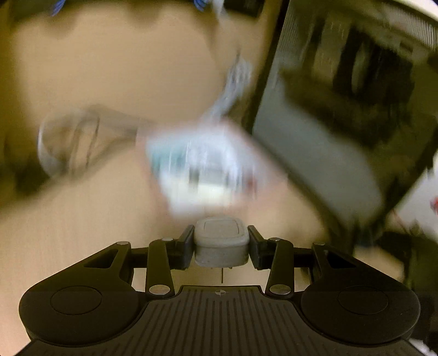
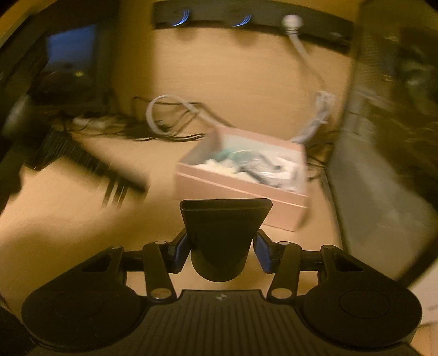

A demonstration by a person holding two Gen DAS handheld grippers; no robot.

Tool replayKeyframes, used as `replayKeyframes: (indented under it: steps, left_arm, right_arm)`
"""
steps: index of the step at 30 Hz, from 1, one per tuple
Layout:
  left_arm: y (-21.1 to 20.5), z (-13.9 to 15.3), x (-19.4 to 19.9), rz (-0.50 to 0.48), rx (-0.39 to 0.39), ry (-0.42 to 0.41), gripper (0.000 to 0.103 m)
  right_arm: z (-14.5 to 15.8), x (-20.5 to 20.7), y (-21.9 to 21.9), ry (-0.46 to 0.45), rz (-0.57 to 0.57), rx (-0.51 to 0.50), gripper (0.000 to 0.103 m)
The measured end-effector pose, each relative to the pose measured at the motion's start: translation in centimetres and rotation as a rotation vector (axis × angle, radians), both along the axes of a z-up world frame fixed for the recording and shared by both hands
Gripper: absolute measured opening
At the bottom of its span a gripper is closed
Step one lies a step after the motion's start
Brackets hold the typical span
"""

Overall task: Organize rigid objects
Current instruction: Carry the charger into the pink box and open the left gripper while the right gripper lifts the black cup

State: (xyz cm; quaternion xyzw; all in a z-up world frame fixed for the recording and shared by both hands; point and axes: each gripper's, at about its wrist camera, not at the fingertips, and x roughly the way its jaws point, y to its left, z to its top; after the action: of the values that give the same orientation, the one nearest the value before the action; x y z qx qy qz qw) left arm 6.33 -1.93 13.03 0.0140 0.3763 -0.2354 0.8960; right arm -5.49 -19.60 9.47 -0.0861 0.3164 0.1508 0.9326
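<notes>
While clamped in left claw [image 1: 221,243], grey plug [image 1: 221,241]: rounded, squarish.

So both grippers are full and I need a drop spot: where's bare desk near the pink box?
Bare wood lies left of the pink box, between it and the black keyboard, and on the desk behind it toward the black power strip. Crowded: tangled cables behind-left, white cable at its back-right corner, box already filled.
</notes>
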Motion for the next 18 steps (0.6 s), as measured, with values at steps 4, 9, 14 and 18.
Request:
replayKeyframes:
  steps: [4,9,14,18]
  left_arm:
    - [-1.6,4.2,6.1,0.094,-0.16,-0.107,0.044]
    - [-2.6,3.9,8.4,0.203,-0.19,-0.221,0.043]
    - [-1.2,1.1,7.9,0.188,-0.239,-0.155,0.043]
    - [0.7,-0.9,6.7,0.227,-0.251,-0.08,0.043]
  right_arm:
    - [0.8,-0.5,-1.7,-0.034,-0.052,0.015,0.05]
    - [0.2,-0.9,-2.9,-0.018,-0.124,0.007,0.05]
    - [-1.3,-1.5,-4.0,0.062,-0.163,0.013,0.05]
    - [-2.4,-1.0,-3.9,0.119,-0.153,0.011,0.05]
